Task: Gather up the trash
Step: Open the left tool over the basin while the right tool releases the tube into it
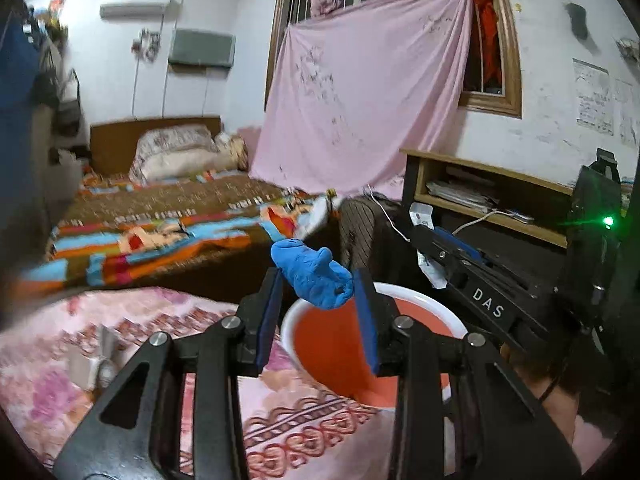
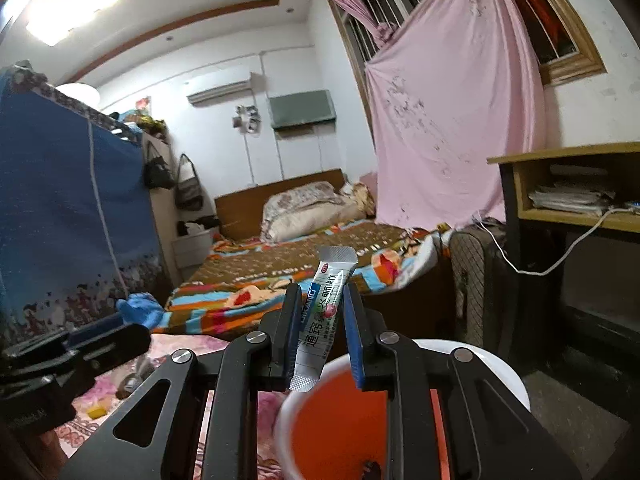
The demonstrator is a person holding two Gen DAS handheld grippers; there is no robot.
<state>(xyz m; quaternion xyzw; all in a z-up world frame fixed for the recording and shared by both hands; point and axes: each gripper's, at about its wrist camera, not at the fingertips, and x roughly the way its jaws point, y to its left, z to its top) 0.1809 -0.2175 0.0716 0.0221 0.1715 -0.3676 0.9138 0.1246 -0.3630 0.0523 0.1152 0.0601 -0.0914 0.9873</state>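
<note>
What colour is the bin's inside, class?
Orange-red inside the bin, with a white rim; the right wrist view shows it best.

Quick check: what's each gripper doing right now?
Left gripper: shut on crumpled blue glove.
Right gripper: shut on sachet.

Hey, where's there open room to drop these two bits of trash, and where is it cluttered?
The orange bin with the white rim is open, bare inside apart from a small dark scrap. The left gripper holds a crumpled blue glove over it; the right gripper holds a printed sachet. The pink floral quilt beside the bin carries small clutter; both grippers crowd the rim.
</note>
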